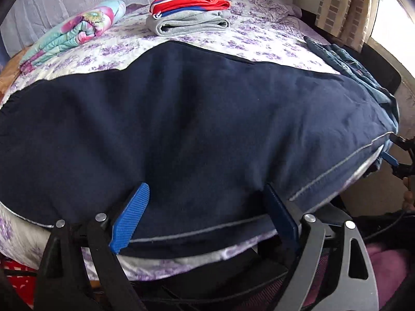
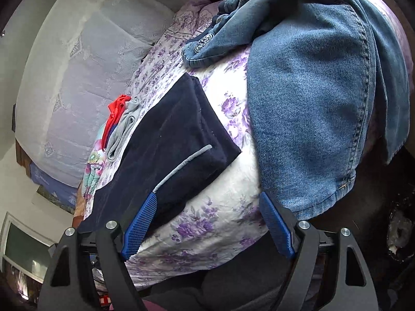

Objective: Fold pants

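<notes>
Navy pants point(image 1: 194, 119) with a thin grey side stripe point(image 1: 334, 168) lie spread flat across the near part of the bed. My left gripper point(image 1: 206, 190) stands open over their near edge, and its blue fingers point(image 1: 135, 212) rest on the cloth without pinching it. In the right wrist view the same navy pants point(image 2: 176, 142) run away to the left. My right gripper point(image 2: 207, 198) is open over bare floral sheet point(image 2: 220, 223) beside their end, holding nothing. Its left fingertip sits by the stripe's end.
Blue jeans point(image 2: 311, 98) lie heaped at the bed's right side, also the jeans point(image 1: 347, 62) by the far right edge. Folded grey and red clothes point(image 1: 189, 15) and a rolled floral quilt point(image 1: 75, 31) sit near the headboard. The mattress edge drops just below both grippers.
</notes>
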A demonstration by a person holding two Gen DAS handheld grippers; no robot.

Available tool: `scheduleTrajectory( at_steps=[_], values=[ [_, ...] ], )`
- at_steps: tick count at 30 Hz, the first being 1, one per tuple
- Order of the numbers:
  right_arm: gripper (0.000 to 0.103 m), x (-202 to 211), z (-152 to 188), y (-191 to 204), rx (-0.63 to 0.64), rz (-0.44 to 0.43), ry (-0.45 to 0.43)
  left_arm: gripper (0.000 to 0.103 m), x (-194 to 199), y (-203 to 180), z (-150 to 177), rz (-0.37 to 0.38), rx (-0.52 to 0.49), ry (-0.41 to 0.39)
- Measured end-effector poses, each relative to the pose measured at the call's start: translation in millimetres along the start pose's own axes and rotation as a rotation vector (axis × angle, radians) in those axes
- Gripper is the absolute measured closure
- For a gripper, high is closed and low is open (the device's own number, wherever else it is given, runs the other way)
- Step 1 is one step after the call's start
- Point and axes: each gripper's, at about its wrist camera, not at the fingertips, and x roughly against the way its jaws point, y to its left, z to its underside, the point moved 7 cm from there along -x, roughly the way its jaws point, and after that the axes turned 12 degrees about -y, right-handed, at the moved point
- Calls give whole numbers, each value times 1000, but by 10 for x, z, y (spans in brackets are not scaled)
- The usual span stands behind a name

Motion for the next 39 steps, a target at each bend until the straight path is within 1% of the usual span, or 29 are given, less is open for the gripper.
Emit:
scheduleTrajectory(
  at_steps=[1, 2, 4, 5, 7, 8, 9, 10, 12, 14, 17, 18, 19, 20, 22, 23, 26, 28, 29, 31, 32, 33, 34, 36, 37, 38, 39],
  values=[
    [21, -9, -10, 6, -6, -7, -10, 18, 47, 7, 9, 23, 2, 11],
    [21, -8, -32, 4, -13, -14, -19, 18, 64, 4, 25, 28, -13, 23],
    [21, -2, -67, 3, -27, -20, -47, 18, 98, -40, 27, 12, -70, 24],
    [21, 10, -87, 5, -34, -23, -63, 18, 110, -58, 11, 7, -92, 19],
    [24, 62, -128, 16, -30, -23, -102, 18, 168, -102, -84, 42, -92, -17],
    [25, 78, -147, 23, -27, -21, -111, 18, 201, -102, -156, 54, -81, -42],
    [33, 103, -168, 49, -33, -33, -125, 18, 218, -85, -225, 52, -71, -67],
    [35, 116, -190, 82, -29, -42, -132, 18, 237, -49, -306, 45, -58, -89],
    [35, 91, -207, 151, 4, -40, -130, 18, 244, 42, -432, 32, -20, -118],
    [35, -9, -181, 150, 2, -20, -112, 18, 211, 180, -535, 20, 47, -137],
    [36, -135, -170, 148, -4, 4, -149, 18, 149, 413, -596, 10, 168, -149],
    [42, -135, -178, 175, 15, 13, -172, 18, 130, 482, -602, 10, 204, -149],
    [67, -138, -183, 235, 39, -2, -178, 18, 120, 569, -583, 13, 244, -147],
    [82, -151, -183, 339, 53, -58, -159, 18, 117, 651, -570, 16, 276, -143],
    [84, -89, -248, 600, 132, -70, -185, 18, 109, 773, -536, 20, 319, -136],
    [84, -64, -270, 795, 176, -96, -185, 18, 107, 818, -532, 18, 329, -137],
    [84, -49, -262, 1605, 330, -220, -149, 18, 178, 950, -503, 8, 355, -163],
    [84, -120, -89, 2229, 461, -317, -91, 18, 245, 1031, -493, 5, 380, -189],
    [84, -197, 76, 2548, 533, -364, -49, 18, 282, 1073, -482, 6, 396, -201],
    [84, -424, 520, 3094, 664, -442, 57, 18, 339, 1159, -457, 10, 428, -216],
    [84, -581, 801, 3279, 721, -459, 126, 18, 370, 1194, -440, 9, 442, -223],
    [83, -770, 1109, 3393, 781, -454, 207, 18, 406, 1229, -415, 5, 453, -230],
    [79, -1002, 1454, 3418, 855, -427, 307, 18, 441, 1264, -385, -1, 462, -235],
    [73, -1374, 1989, 3232, 946, -328, 471, 18, 499, 1319, -323, -9, 475, -237],
    [72, -1403, 2062, 3181, 973, -325, 442, 18, 525, 1344, -287, -14, 479, -236],
    [69, -1323, 2026, 3217, 994, -357, 382, 18, 548, 1357, -263, -19, 477, -234],
    [62, -1226, 1994, 3252, 1009, -383, 364, 17, 574, 1374, -237, -29, 470, -234]
  ],
)
